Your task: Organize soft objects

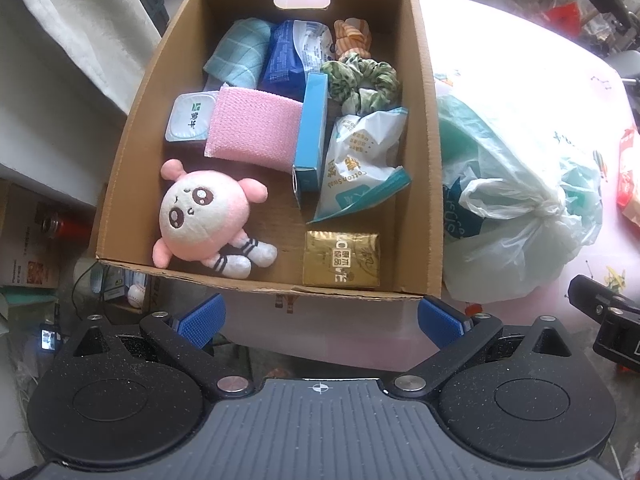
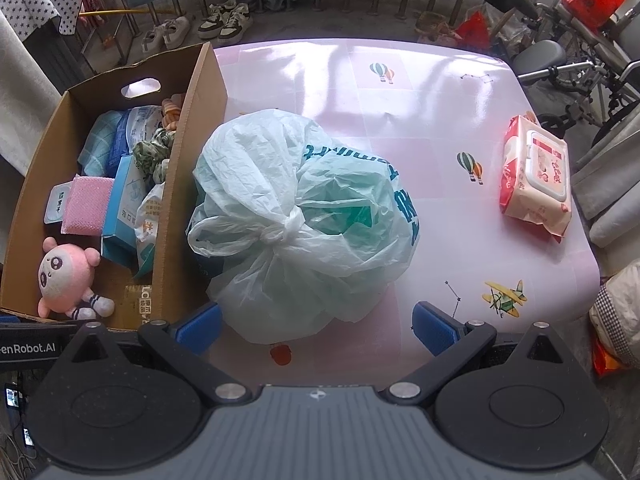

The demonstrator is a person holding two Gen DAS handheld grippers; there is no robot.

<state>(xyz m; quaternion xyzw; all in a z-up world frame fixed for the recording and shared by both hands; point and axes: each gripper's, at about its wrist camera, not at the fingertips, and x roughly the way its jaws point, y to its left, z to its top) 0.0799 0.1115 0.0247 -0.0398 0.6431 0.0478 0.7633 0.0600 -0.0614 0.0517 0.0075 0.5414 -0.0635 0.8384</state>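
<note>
A cardboard box point(image 1: 420, 120) stands on the pink table and holds a pink plush doll point(image 1: 200, 212), a pink sponge point(image 1: 256, 128), a green scrunchie point(image 1: 360, 80), a teal cloth point(image 1: 240, 52), packets and a gold pack point(image 1: 340, 258). My left gripper point(image 1: 320, 320) is open and empty, above the box's near wall. A knotted pale green plastic bag point(image 2: 304, 216) lies beside the box point(image 2: 188, 160) on the right. My right gripper point(image 2: 316, 322) is open and empty, just in front of the bag. A red and white wipes pack point(image 2: 536, 176) lies at the table's right.
The pink table point(image 2: 400, 80) has edges at the right and far side. Shoes point(image 2: 224, 24), a railing and chairs stand beyond it. Boxes and clutter point(image 1: 32, 248) sit on the floor left of the box. The right gripper's body point(image 1: 612, 320) shows at the left view's right edge.
</note>
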